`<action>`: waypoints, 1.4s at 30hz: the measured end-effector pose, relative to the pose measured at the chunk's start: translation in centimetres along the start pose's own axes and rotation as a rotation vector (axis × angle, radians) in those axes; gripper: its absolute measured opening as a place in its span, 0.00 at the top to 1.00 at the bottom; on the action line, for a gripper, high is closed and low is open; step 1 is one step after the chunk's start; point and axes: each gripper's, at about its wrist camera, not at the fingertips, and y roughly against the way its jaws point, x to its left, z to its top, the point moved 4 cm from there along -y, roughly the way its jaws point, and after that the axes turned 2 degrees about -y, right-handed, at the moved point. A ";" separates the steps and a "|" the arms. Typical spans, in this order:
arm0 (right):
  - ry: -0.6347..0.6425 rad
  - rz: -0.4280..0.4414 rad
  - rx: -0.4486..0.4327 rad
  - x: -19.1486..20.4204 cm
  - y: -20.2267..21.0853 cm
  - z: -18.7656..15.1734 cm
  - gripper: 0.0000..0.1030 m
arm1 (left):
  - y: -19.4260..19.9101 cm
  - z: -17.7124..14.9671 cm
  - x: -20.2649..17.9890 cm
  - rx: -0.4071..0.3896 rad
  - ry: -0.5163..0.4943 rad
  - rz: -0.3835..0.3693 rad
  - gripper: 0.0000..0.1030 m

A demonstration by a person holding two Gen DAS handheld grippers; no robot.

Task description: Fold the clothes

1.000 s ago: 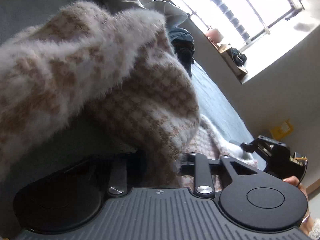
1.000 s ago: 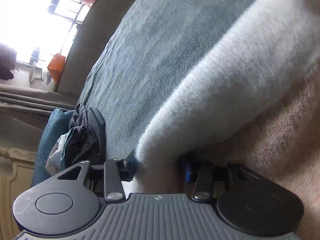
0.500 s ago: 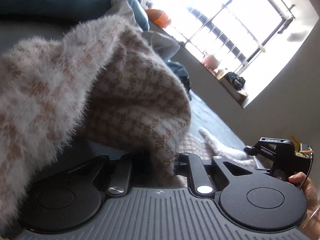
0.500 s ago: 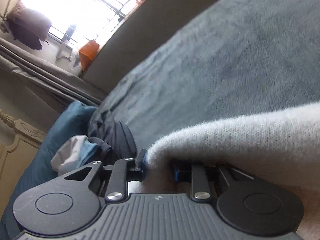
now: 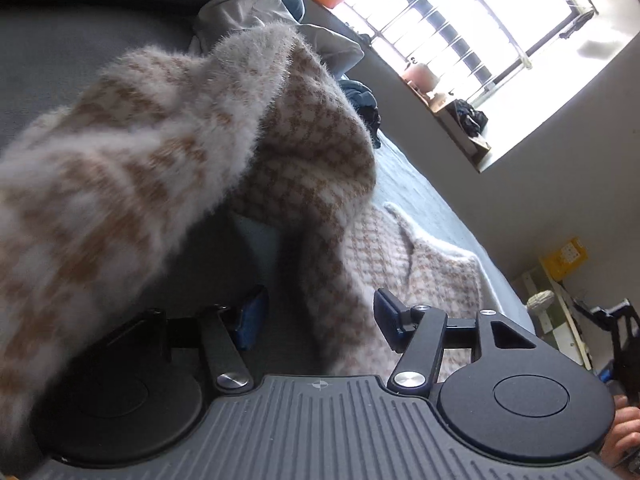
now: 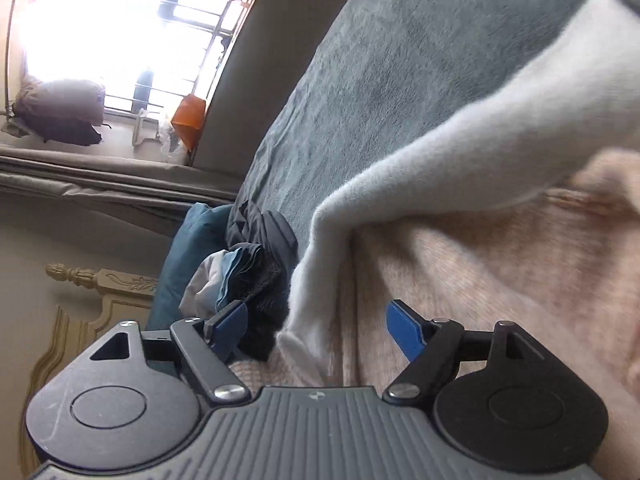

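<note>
Left wrist view: left gripper [image 5: 320,320] jaws just opened, sweater [image 5: 312,168] fold released, hanging between them.
Right gripper [image 6: 316,328]: likewise released; hem nearest.
Sweater: on bed [image 6: 400,80], ahead.

A home bedroom: a bed spread with a grey plush blanket [image 6: 400,92], a carved cream wooden headboard [image 6: 108,292], teal pillows [image 6: 180,256], a barred sunlit window [image 5: 472,12].

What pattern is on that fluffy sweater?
The sweater has a tan-and-cream houndstooth check with plain cream edging; the left wrist view shows it best.
</note>
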 end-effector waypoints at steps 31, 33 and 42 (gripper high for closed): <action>0.271 -0.343 0.127 -8.9 14.7 -24.5 0.40 | 16.6 -13.7 1.8 0.624 -0.192 -0.098 0.33; 0.280 -0.343 0.151 -8.9 14.2 -25.0 0.44 | 16.4 -14.5 2.0 0.641 -0.190 -0.113 0.33; 0.275 -0.383 0.129 -9.3 14.7 -24.4 0.53 | 15.9 -14.5 2.2 0.647 -0.165 -0.153 0.33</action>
